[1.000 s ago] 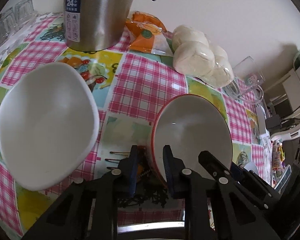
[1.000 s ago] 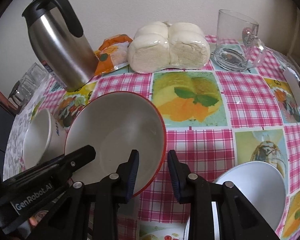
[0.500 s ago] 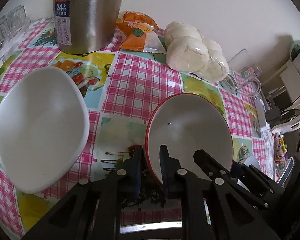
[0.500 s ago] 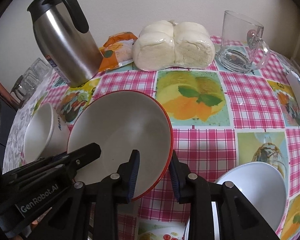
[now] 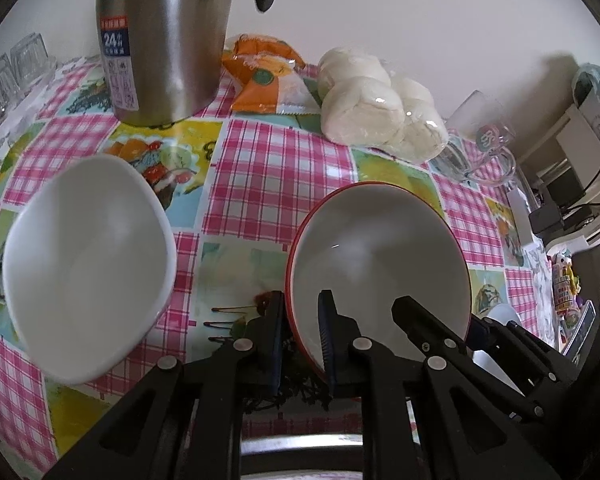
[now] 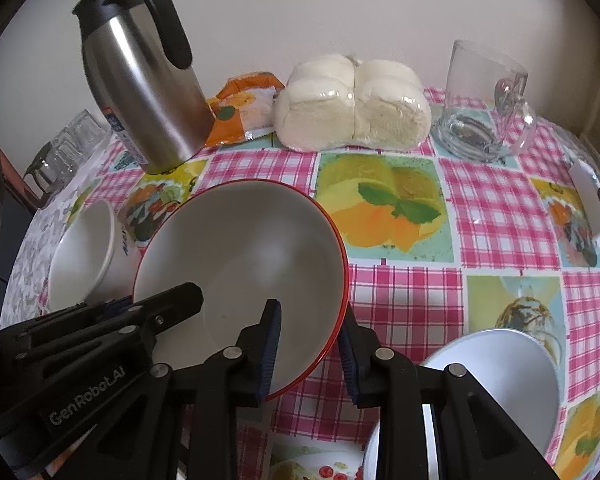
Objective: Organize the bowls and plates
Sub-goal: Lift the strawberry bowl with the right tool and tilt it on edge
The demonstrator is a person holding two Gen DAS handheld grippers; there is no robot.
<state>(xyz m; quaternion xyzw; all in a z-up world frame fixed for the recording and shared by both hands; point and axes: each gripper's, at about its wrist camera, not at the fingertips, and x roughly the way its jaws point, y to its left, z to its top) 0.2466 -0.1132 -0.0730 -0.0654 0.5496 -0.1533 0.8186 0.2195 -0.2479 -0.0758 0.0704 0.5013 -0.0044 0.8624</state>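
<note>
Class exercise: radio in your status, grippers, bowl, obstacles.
Both grippers, left and right, clamp the red-rimmed bowl. White bowl sits alongside, thermos behind.

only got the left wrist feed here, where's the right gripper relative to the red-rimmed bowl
Observer: The right gripper straddles the red-rimmed bowl at its near right rim, one finger inside and one outside. I cannot tell whether the pads press on it.
Operator: whats that white sliver past the bowl on my right
Observer: Another bowl, the pale bowl, just right of the right gripper. What shows of its inside looks empty.
Operator: thermos top is cut off for me, lid on?
Observer: Yes. The steel thermos has a black lid on top, and its black handle curves down the side towards the bread.
</note>
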